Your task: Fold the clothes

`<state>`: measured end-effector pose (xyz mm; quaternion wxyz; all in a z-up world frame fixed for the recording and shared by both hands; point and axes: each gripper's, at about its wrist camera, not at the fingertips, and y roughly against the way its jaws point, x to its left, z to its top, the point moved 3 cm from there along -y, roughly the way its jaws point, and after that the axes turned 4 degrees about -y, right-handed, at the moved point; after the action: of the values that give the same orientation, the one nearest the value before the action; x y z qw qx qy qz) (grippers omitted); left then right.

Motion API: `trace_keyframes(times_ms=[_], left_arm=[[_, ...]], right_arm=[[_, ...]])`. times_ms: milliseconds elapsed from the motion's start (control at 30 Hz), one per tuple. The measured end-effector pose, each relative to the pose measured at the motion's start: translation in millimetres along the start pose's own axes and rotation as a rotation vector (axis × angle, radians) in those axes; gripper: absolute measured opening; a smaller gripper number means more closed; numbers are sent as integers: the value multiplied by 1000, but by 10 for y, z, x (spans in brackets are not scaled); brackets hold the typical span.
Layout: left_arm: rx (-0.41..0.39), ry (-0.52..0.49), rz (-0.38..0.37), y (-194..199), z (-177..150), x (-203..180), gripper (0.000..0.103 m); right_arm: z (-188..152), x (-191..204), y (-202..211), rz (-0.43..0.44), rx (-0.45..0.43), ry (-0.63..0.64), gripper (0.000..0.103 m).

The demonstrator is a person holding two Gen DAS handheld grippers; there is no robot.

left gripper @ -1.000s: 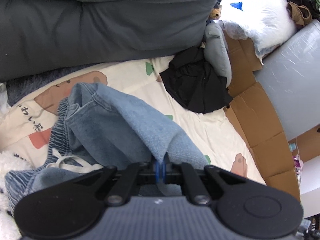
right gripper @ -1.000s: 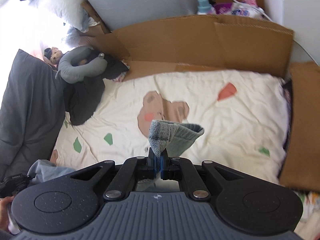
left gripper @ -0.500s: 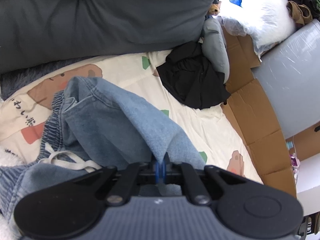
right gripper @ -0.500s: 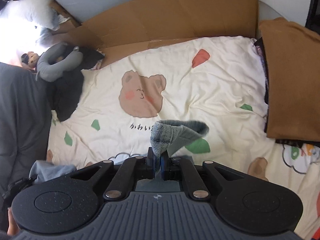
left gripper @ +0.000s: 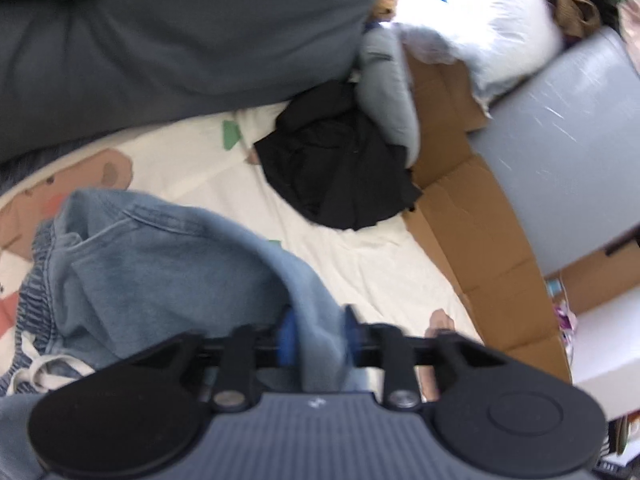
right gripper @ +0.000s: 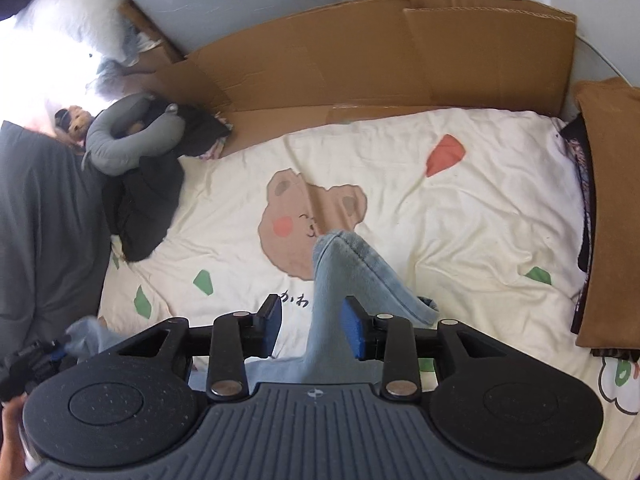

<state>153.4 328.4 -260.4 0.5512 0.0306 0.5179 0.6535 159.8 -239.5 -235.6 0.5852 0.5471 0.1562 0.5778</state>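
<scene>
your left gripper (left gripper: 318, 334) has just been opening; its two blue pads stand apart with a fold of the light blue jeans (left gripper: 160, 264) between them, the denim draped loose over the gap and no longer pinched. in the left wrist view the jeans fill the lower left of the frame, elastic waistband and one white drawstring (left gripper: 44, 364) at the far left, lying on the cream bear-print duvet (left gripper: 360, 264).

your right gripper (right gripper: 312, 326) has also just been opening — its two pads are spread, and one jeans leg (right gripper: 348, 276) rises between them in the lower centre of the right wrist view, nearer the right pad than the left. whether it touches that pad you cannot tell. the hem end points up toward the one whole bear print (right gripper: 292, 220) at the centre.

around the bed you can count one black garment (left gripper: 340, 172) at centre of the left view, one grey neck pillow (right gripper: 128, 140) in the upper left of the right view, one small plush toy (right gripper: 74, 120) beside it, one dark grey quilt (left gripper: 160, 40) across the top left, cardboard sheets (right gripper: 380, 52) along the far edge, and one brown folded cloth (right gripper: 612, 208) at the right edge.
</scene>
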Motion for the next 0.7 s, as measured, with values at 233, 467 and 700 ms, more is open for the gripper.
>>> trace_keyframes(times_ms=[233,467,700], left_arm=[[-2,83,165,355,-131,407,54],[51,136,364,436,-259,865,54],[77,185,431,492,-217,942,54]], right_arm=[[-152,148,-220,46,21,83,40],[-206,482,-844,117,81,195,41],[-211,1206,-1591,208,201,380,41]])
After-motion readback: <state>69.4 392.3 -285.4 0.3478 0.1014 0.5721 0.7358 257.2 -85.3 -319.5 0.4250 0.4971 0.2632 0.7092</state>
